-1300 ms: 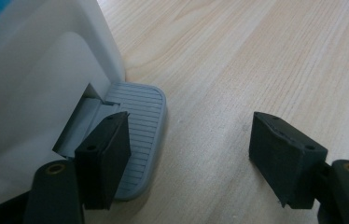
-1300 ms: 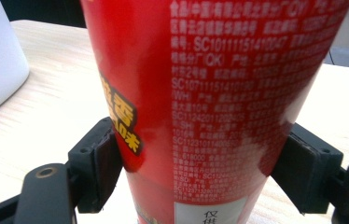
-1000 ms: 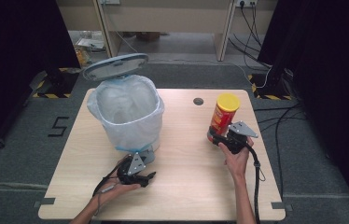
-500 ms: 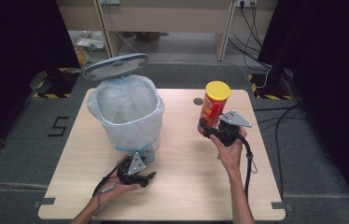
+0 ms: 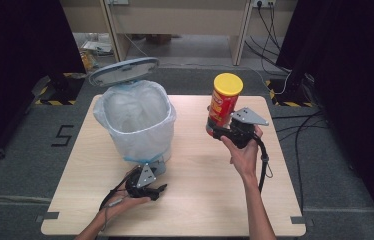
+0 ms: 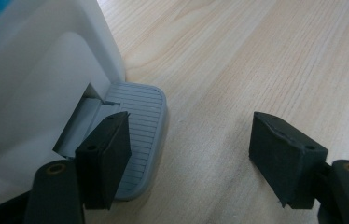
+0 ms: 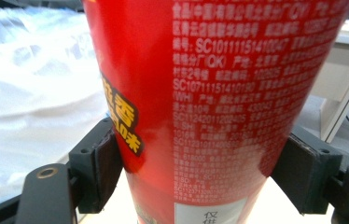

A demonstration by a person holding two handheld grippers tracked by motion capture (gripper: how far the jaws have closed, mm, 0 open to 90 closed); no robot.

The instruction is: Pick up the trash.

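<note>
The right claw [image 5: 221, 131] grips a red cylindrical snack can with yellow lid [image 5: 223, 102], lifted; the left claw [image 6: 189, 154], spread wide, presses the grey pedal [image 6: 141, 126] of the white lined bin [image 5: 136, 120]. Next, likely carry the can over the bin.

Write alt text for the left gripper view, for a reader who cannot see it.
The open left gripper hangs low over a pale wooden table, one jaw resting on the grey ribbed foot pedal of a white bin, the other apart over bare wood.
</note>
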